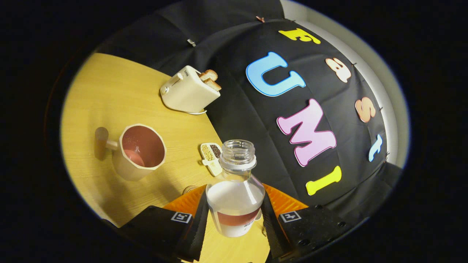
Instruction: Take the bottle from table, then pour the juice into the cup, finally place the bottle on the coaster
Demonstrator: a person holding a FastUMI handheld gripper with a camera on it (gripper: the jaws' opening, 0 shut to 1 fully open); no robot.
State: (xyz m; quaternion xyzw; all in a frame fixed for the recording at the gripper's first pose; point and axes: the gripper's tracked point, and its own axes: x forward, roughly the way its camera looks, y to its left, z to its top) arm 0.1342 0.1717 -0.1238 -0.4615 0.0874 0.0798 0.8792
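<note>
While the clear, uncapped plastic bottle (236, 190) of pale juice is clamped between both fingers of the tool (234, 223), above the wooden bench (109, 91), its mouth should be tipped slowly over the nearby pink-lined beige cup (140, 150).

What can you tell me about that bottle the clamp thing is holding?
The bottle is clear, plastic by its look, with a round body, a short threaded neck and no cap on its open mouth. A white label with a reddish band wraps its lower part. It sits between the gripper fingers, which press on both sides, held above the wooden table with its mouth leaning away from the cup.
</note>
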